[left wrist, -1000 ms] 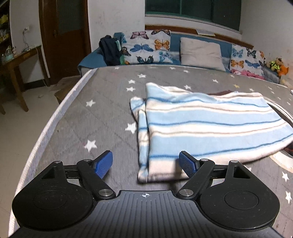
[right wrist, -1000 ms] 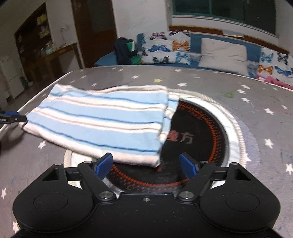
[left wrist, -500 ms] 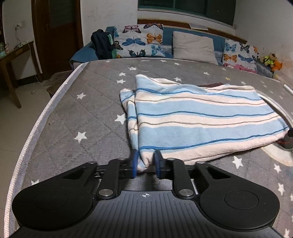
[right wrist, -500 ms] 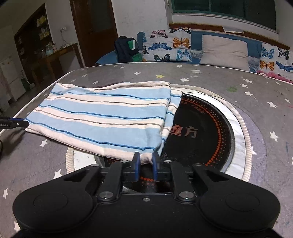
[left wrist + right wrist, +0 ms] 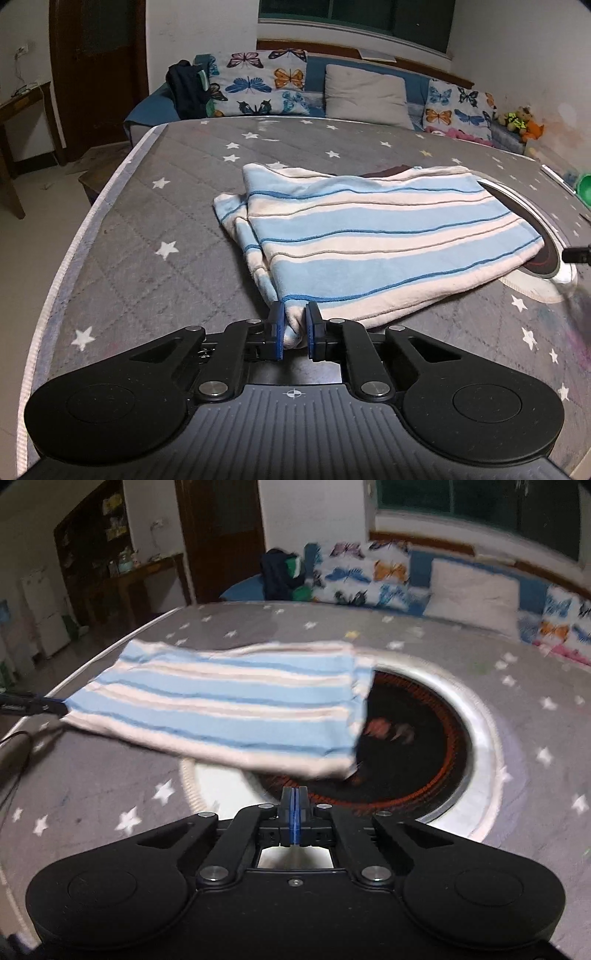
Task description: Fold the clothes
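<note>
A folded blue, white and cream striped cloth (image 5: 373, 236) lies on the grey star-patterned table (image 5: 155, 229). My left gripper (image 5: 294, 326) is shut on the cloth's near left corner, which bunches between the blue pads. In the right wrist view the cloth (image 5: 229, 709) is blurred and its near edge is raised a little off the table. My right gripper (image 5: 294, 808) is shut with its blue pads pressed together and no cloth between them; the cloth's near right corner hangs just beyond it. The left gripper (image 5: 55, 706) shows at the cloth's far left corner.
A round black induction cooktop with a steel rim (image 5: 476, 716) is set into the table, partly under the cloth. A sofa with butterfly cushions (image 5: 258, 85) and a grey pillow stands behind. A green object (image 5: 583, 186) lies at the far right. The table's left edge (image 5: 85, 229) drops to floor.
Both grippers closed on the cloth's near corners. Since then the left has lifted its corner, while the right has slipped off the cloth and shut fully, pulling back.
</note>
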{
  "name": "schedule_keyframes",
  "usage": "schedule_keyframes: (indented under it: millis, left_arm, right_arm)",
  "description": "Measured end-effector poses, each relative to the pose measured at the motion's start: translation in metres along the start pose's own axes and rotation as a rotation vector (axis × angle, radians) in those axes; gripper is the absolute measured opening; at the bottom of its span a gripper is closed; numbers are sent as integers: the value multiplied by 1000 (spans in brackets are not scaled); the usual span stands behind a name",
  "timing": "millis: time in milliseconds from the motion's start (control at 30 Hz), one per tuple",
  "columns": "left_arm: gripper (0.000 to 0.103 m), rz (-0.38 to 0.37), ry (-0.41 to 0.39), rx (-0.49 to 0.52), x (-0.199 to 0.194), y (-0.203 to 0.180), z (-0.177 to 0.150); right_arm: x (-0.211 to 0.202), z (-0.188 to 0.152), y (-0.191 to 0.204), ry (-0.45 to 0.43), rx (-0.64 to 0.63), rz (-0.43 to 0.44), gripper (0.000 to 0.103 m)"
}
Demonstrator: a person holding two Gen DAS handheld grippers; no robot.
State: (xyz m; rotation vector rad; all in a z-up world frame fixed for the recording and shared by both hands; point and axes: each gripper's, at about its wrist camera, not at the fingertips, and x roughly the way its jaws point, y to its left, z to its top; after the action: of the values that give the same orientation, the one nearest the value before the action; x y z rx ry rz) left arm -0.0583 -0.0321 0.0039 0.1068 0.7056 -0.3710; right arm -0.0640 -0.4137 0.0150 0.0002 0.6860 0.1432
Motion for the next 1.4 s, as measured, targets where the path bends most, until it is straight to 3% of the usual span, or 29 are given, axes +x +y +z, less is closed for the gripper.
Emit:
schedule_keyframes:
  millis: [33, 100, 233, 333, 400, 500, 667, 867, 933, 1033, 1100, 1133, 1400]
  left_arm:
    - [12, 2, 3, -2, 0, 0, 1]
    - [12, 6, 4, -6, -1, 1, 1]
    - [12, 12, 13, -19, 1, 4, 1]
    - [12, 15, 20, -24, 2, 6, 5]
    - [12, 17, 22, -22, 0, 8, 8]
    - [12, 26, 21, -8, -5, 7, 9]
    - [12, 5, 37, 9, -22, 9, 2]
    - [13, -20, 82, 45, -38, 10, -14]
    - [19, -15, 94, 52, -39, 10, -18]
    - [33, 3, 94, 38, -39, 13, -20]
    - [45, 21, 88, 29, -41, 16, -20]
    - [49, 23, 80, 25, -43, 17, -19]
    - [64, 52, -20, -3, -47, 19, 14]
  right_arm:
    - [2, 2, -1, -4, -4, -7, 21]
    - [6, 5, -4, -11, -11, -21, 46]
    - [28, 13, -8, -1, -7, -39, 52]
    - [42, 15, -14, 9, 32, -7, 49]
    - [49, 16, -17, 17, 55, 21, 26]
    - [49, 14, -17, 18, 54, 39, 12]
    - [27, 4, -11, 18, 14, 75, 11]
    - [-14, -24, 14, 87, -54, 129, 11]
    - [-23, -32, 17, 103, -71, 135, 12]
    - [-33, -38, 14, 82, -82, 118, 29]
    - [-38, -37, 13, 61, -80, 101, 54]
    - [-38, -34, 15, 49, -77, 92, 59]
    - [-20, -3, 11, -15, -56, 55, 73]
